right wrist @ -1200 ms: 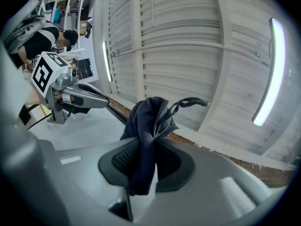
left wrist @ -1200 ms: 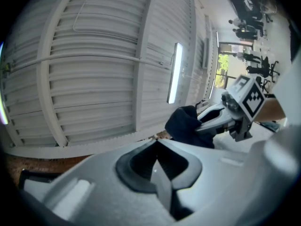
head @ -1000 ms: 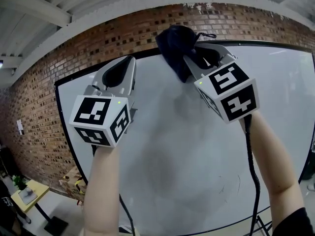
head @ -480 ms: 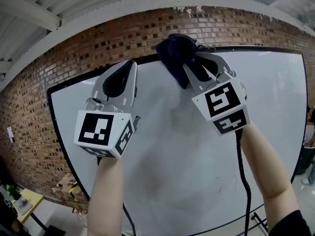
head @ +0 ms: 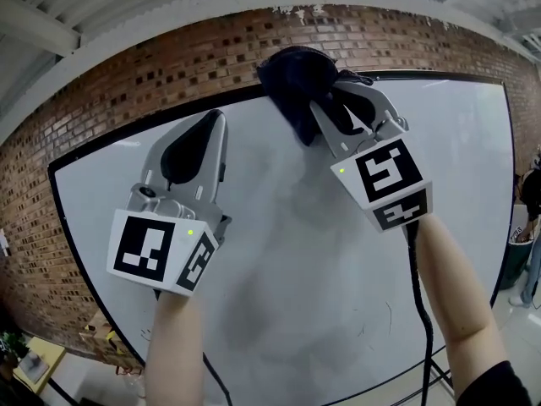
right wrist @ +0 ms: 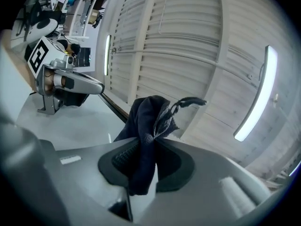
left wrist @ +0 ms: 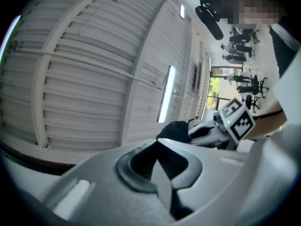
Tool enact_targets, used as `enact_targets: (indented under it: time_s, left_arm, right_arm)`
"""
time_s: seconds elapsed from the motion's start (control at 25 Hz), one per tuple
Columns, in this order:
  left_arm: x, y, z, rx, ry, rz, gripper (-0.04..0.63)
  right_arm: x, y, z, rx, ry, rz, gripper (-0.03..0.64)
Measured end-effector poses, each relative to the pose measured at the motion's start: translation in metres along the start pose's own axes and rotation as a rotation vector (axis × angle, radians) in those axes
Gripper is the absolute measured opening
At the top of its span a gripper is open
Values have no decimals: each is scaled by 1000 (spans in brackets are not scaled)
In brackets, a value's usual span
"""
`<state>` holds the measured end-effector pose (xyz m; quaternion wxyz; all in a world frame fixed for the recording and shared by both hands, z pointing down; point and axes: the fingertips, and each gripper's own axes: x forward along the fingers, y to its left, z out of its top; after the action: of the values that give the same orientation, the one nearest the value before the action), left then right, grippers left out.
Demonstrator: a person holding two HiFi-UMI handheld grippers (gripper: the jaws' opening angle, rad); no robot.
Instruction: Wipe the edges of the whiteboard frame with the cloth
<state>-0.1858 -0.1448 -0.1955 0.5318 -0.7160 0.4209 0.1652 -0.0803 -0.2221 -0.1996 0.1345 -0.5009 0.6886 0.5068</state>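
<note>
Cloth (head: pixel 292 79), dark navy and bunched, sits clamped in the right tongs (head: pixel 331 108), pressed against the black top frame (head: pixel 439 75) of the whiteboard (head: pixel 279 269). Left tongs (head: pixel 211 125) have their jaws together on nothing, with the tips near the board's white face, just below the frame.

I seem to be working in an office or studio set up in an industrial hall. A large whiteboard (head: pixel 287 269) on a stand is in front of a bare brick wall (head: pixel 101 100). Overhead is a white ribbed ceiling (left wrist: pixel 84 55) with a strip light (left wrist: pixel 165 94). Farther off I see dark swivel chairs (left wrist: pixel 254 86) and a white rack (right wrist: pixel 82 4).
</note>
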Motion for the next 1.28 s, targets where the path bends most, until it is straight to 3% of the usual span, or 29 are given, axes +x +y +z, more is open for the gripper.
enact_targets:
  time_s: [0.24, 0.6, 0.88, 1.28]
  left_arm:
    - [35, -28, 18, 55, 18, 12, 3]
    - [101, -87, 13, 37, 33, 65, 3]
    - [154, -154, 3, 100, 104, 49, 3]
    - [186, -180, -13, 145, 156, 72, 3]
  right_arm:
    - [-17, -50, -21, 18, -8, -11, 80]
    - [-50, -139, -73, -12, -44, -8, 80]
    - [-80, -201, -117, -5, -35, 20, 80]
    - [-92, -230, -142, -3, -42, 25, 80]
